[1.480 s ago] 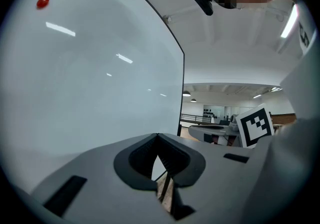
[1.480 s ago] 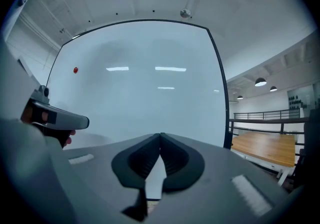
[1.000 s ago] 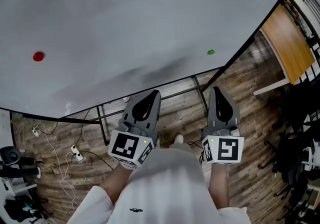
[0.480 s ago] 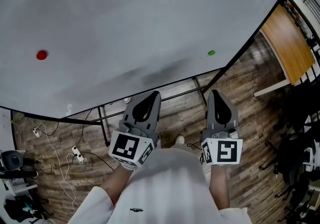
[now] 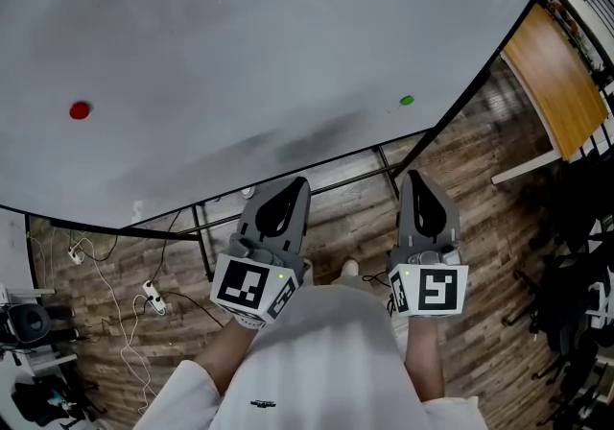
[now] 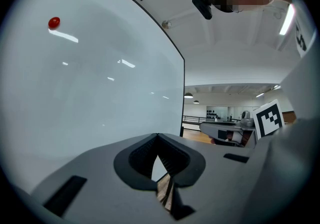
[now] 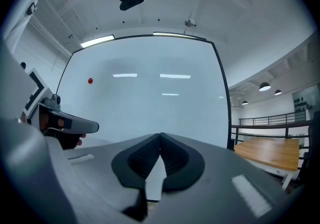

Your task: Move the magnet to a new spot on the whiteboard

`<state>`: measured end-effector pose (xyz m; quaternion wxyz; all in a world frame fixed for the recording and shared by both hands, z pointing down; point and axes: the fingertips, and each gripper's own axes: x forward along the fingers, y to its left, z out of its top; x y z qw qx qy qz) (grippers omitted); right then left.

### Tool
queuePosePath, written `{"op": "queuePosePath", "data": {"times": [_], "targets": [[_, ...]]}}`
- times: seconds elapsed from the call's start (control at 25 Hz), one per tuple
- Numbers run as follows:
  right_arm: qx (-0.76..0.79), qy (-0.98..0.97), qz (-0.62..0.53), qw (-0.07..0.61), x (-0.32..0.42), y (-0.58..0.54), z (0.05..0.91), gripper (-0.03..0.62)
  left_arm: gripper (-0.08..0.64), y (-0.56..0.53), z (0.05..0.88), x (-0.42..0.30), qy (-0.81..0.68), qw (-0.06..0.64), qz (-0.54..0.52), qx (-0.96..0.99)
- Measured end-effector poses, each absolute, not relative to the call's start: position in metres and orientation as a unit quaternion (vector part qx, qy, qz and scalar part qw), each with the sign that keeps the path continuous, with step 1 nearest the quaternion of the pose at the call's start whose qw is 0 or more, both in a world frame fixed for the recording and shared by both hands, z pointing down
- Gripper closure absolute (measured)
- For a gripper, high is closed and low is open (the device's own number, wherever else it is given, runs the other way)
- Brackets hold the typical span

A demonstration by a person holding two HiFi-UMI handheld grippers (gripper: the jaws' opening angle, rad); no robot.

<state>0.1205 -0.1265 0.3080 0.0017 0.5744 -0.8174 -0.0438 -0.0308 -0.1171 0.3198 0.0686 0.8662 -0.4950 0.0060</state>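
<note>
The left gripper (image 5: 292, 184) has its two jaws pressed together at the tips, with nothing between them; the right gripper (image 5: 414, 175) is likewise pressed together and empty, the tips meeting in a fine line in its own view; both are held level, side by side and a little apart, close in front of the person's white shirt (image 5: 326, 351), each with its marker cube nearest the body.

Ahead of both sets of tips stands the whiteboard (image 5: 288, 35), apart from them; neither gripper touches it; its lower edge and the black stand (image 5: 201, 244) lie just beyond the jaws in the head view.

On the board, the green magnet (image 5: 406, 101) sits ahead of the right gripper, roughly in line with its tips and near the board's lower right edge; the red magnet (image 5: 80, 110) sits well off to the left of the left gripper, far from both; in the left gripper view it shows high and to the left of the jaws; in the right gripper view it is a small dot up and left of them.

Farther out, under the board, wooden floor (image 5: 480, 179); cables and a power strip (image 5: 149, 296) lie to the left of the left gripper; a wooden tabletop (image 5: 552, 83) stands to the right beyond the right gripper.
</note>
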Motion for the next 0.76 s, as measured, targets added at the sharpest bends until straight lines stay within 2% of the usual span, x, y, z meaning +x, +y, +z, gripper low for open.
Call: {"op": "queuePosePath", "data": {"times": [0.76], "targets": [[0.577, -0.816, -0.039, -0.006, 0.13, -0.14, 0.309, 0.581, 0.554, -0.127, 0.323, -0.026, -0.499, 0.071, 0.012, 0.863]]}}
